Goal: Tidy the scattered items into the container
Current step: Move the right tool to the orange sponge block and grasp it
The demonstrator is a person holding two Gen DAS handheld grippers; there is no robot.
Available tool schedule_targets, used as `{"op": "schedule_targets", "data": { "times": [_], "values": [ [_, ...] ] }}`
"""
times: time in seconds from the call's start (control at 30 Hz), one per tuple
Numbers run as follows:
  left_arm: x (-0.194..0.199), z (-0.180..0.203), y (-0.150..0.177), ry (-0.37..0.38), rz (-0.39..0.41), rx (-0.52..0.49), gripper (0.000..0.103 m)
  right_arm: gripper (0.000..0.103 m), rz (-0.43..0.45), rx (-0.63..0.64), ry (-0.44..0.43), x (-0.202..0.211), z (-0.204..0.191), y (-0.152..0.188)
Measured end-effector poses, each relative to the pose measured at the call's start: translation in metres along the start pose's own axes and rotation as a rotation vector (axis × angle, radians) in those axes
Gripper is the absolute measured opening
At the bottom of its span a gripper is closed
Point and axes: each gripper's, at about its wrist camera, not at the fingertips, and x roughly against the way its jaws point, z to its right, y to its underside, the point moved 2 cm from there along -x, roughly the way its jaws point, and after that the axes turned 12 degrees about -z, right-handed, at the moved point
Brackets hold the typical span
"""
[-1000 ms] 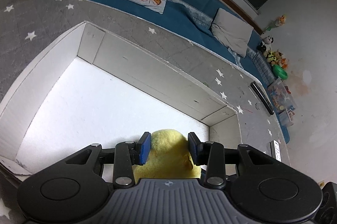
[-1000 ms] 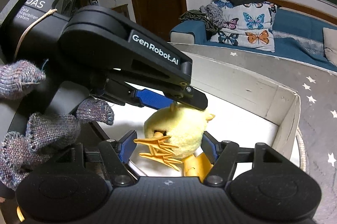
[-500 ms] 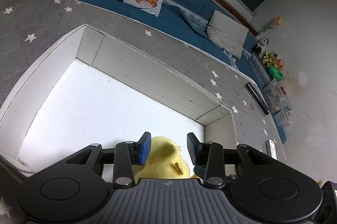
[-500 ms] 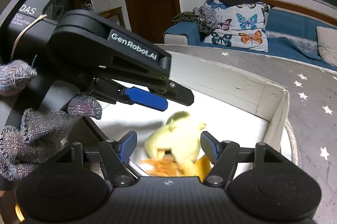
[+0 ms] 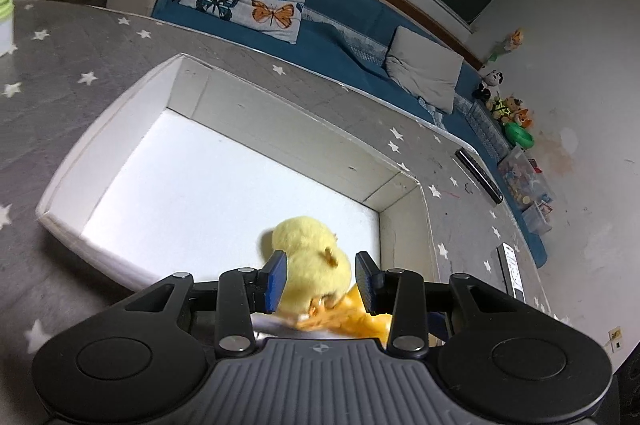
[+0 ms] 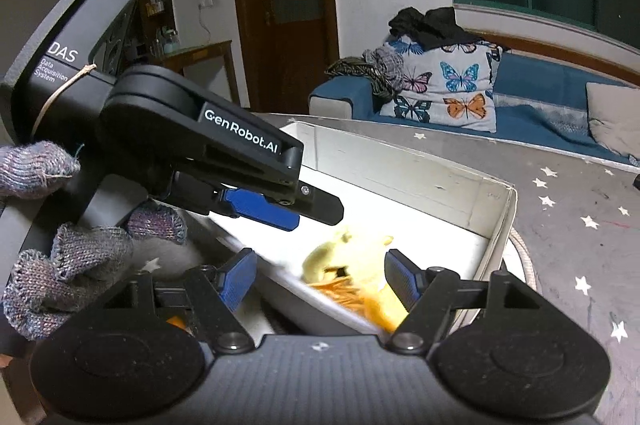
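Duckling toy (image 5: 310,259), yellow plush with orange feet, lies in the near corner of the white box (image 5: 280,129), close to the right end wall. In the left wrist view it sits between the blue pads of the left claw (image 5: 320,279), which stands open around it; whether the pads touch the plush I cannot tell, though a gap shows on the right side. In the right wrist view the toy (image 6: 352,265) is blurred, low in the box (image 6: 400,165), and the left claw (image 6: 280,213) hangs above it. The right claw (image 6: 320,277) is open too and holds nothing, its pads well apart on either side of the toy in that view.

The step in hand looks like letting the toy go into the box. To do it well, keep the left claw wide and lift straight up, so the pads do not snag the plush and drag it over the near wall. Soft fabric can cling. The right claw should stay clear of the rim. Around the box lies the grey, star-printed surface (image 5: 80,65).
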Motion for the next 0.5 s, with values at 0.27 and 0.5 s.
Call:
{"op": "schedule_targets", "data": {
  "times": [0.27, 0.5],
  "values": [
    [0.027, -0.014, 0.034, -0.041, 0.034, 0.017, 0.04, 0.073, -0.007, 0.034, -0.031, 0.014, -0.033, 0.025],
    [0.049, -0.027, 0.062, -0.08, 0.064, 0.032, 0.04, 0.073, -0.043, 0.063, -0.074, 0.009, -0.059, 0.046]
  ]
}}
